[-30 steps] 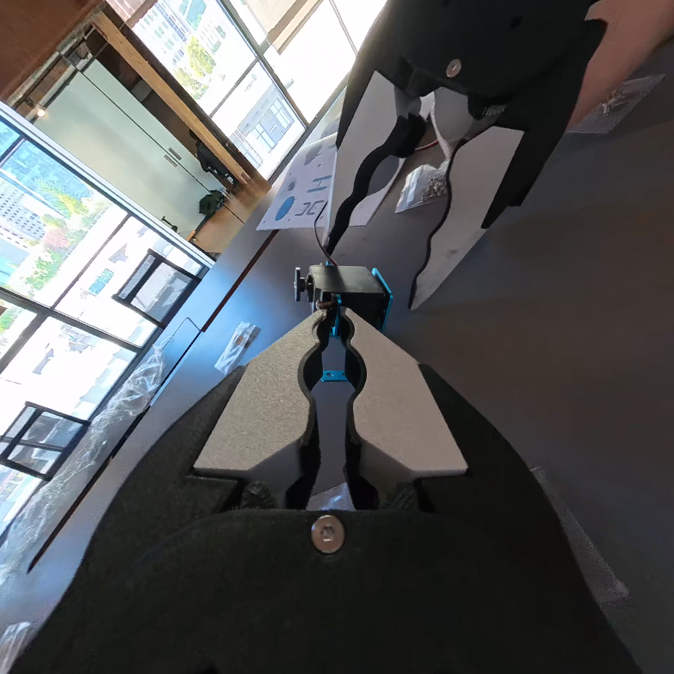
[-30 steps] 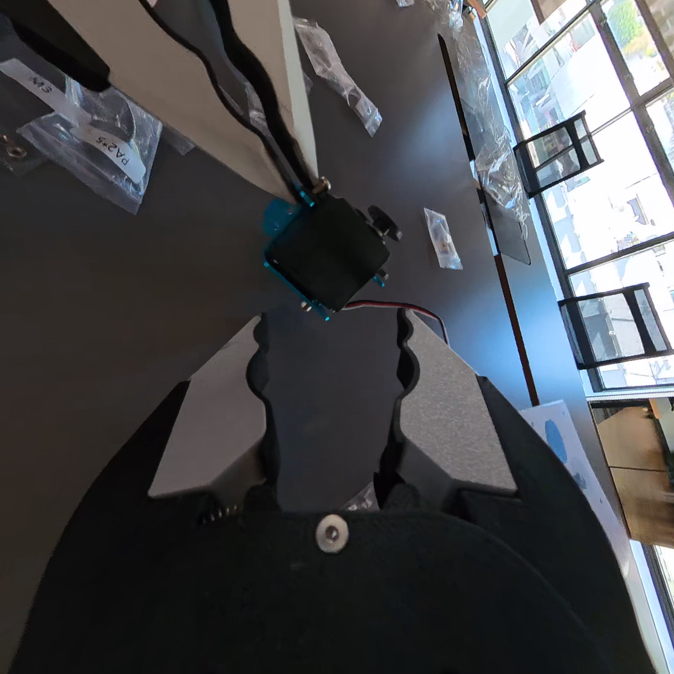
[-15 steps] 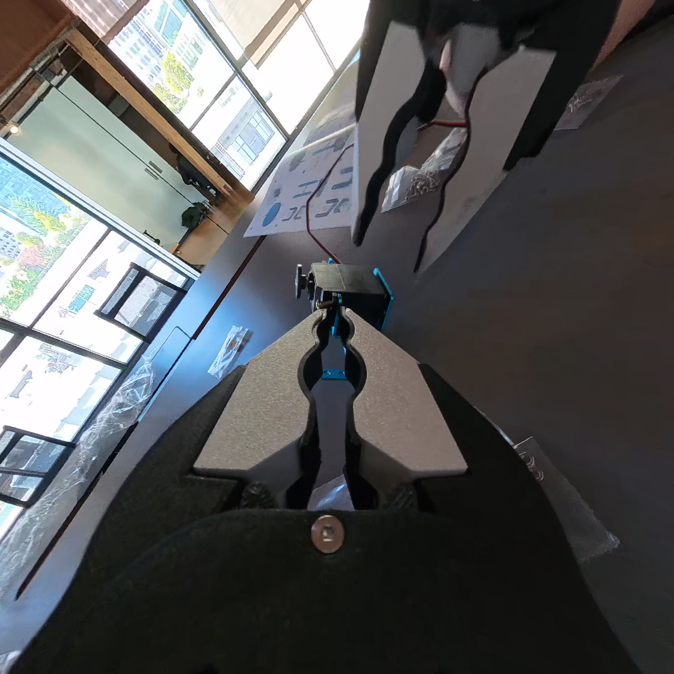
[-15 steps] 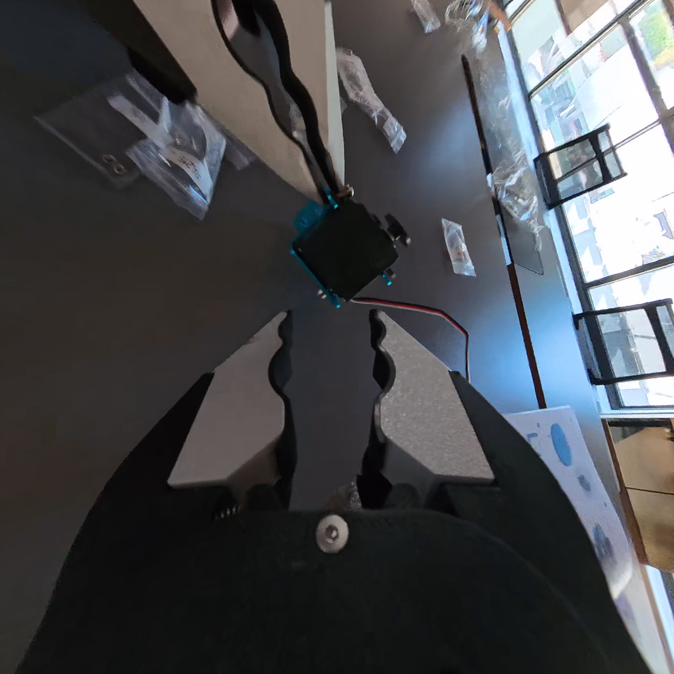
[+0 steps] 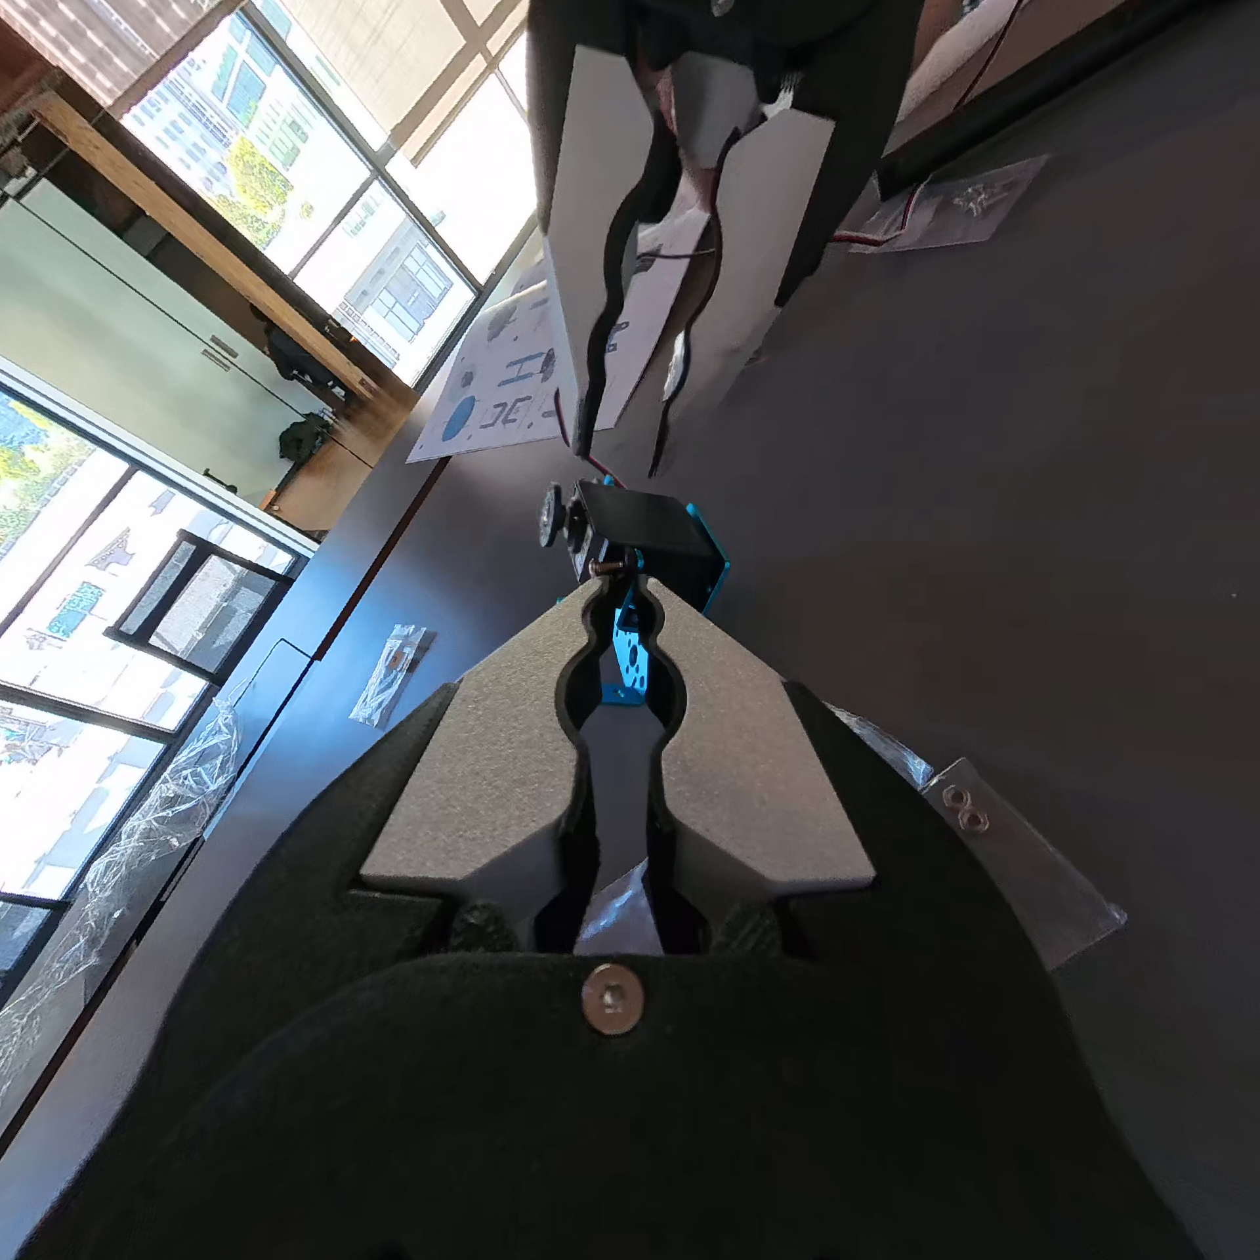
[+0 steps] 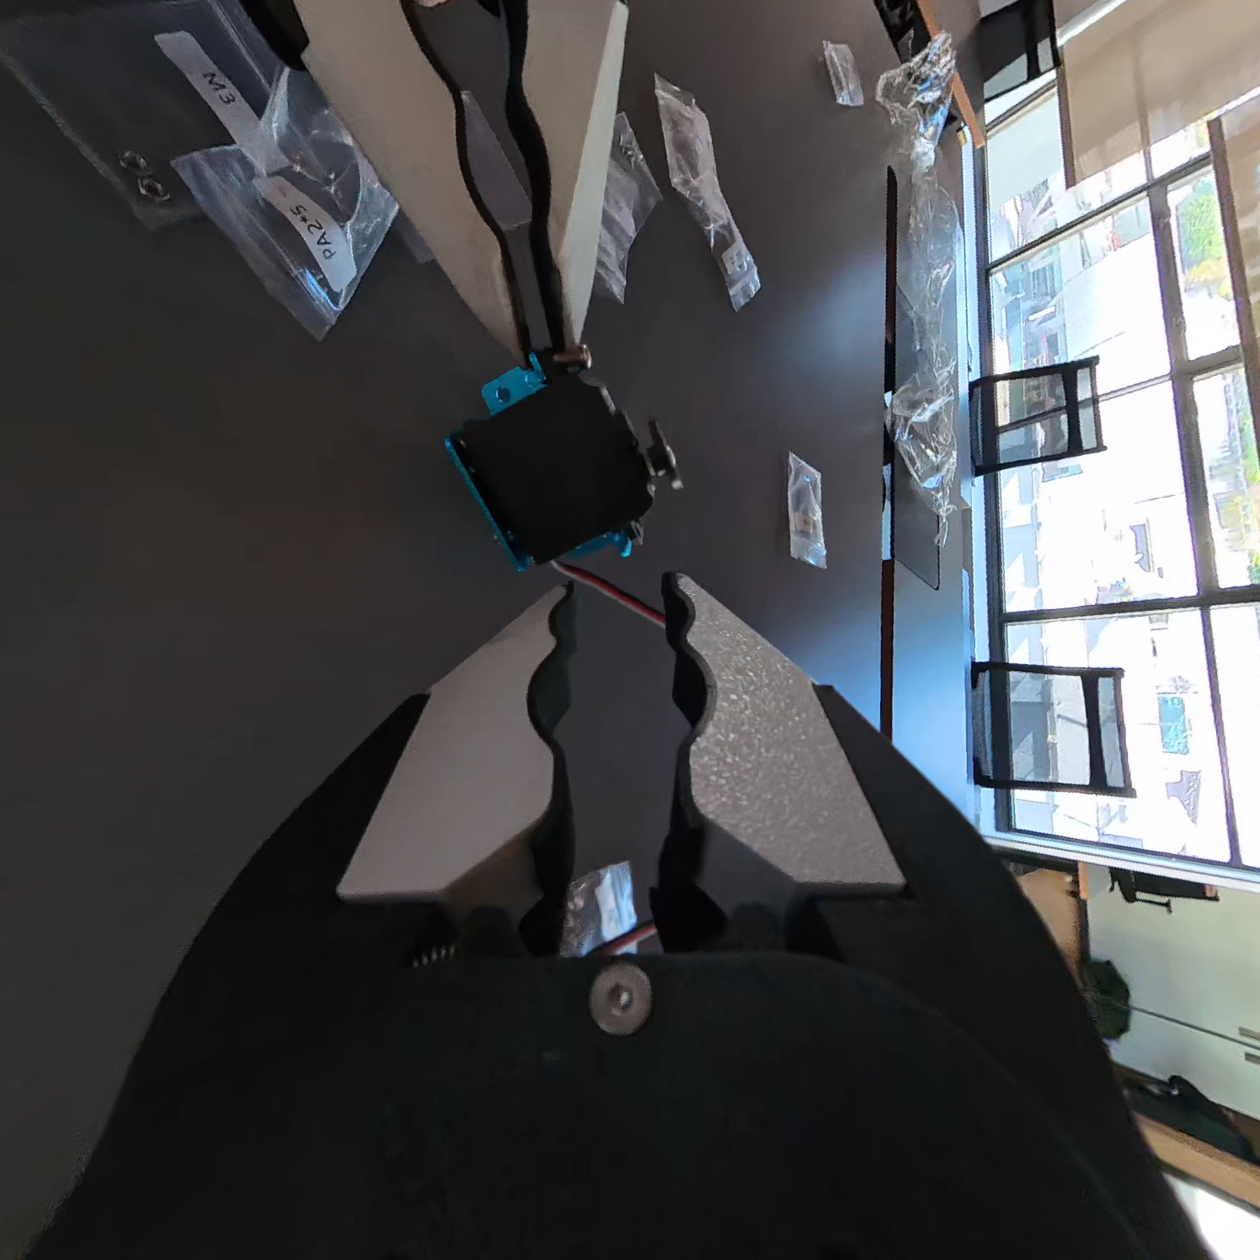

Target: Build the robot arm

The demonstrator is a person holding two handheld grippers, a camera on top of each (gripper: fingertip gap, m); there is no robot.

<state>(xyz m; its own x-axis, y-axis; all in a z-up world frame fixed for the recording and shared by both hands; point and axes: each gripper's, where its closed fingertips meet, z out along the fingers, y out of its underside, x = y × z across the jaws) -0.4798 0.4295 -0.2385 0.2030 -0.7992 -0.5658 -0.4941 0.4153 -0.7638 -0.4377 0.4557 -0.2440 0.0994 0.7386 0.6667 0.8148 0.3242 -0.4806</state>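
Changed: the right gripper [image 6: 617,590] is sitting with its jaws a lot narrower than a second ago, and the red-white-black lead [image 6: 613,593] is now running between its tips instead of off to the side. In the left wrist view that same gripper has swung round, more over the printed sheet [image 5: 498,402].

Left gripper [image 5: 622,590]: jaws are clamping together on the blue bracket [image 5: 631,658], right by a small screw [image 5: 613,564] sticking out sideways. It's carrying the black servo [image 6: 559,477] up off the dark table [image 5: 988,545], I think; the shadows make it hard to be sure.

Right gripper: jaws are standing a little apart, gripping nothing, tips just short of the servo's lower edge with the lead passing between them.

How it's handling: small, stiff and looking light. The bracket tab is thin metal, so a pinch there is likely pivoting easily. The flat black sides of the body are looking like the better hold. The lead is floppy and could snag.

Room: clear plastic bags of small hardware [image 6: 300,198] are lying behind the left gripper, another bag [image 6: 806,508] is sitting towards the windows, and crinkled wrap [image 6: 917,286] is lying along that table edge. The dark surface on the other side is looking open.
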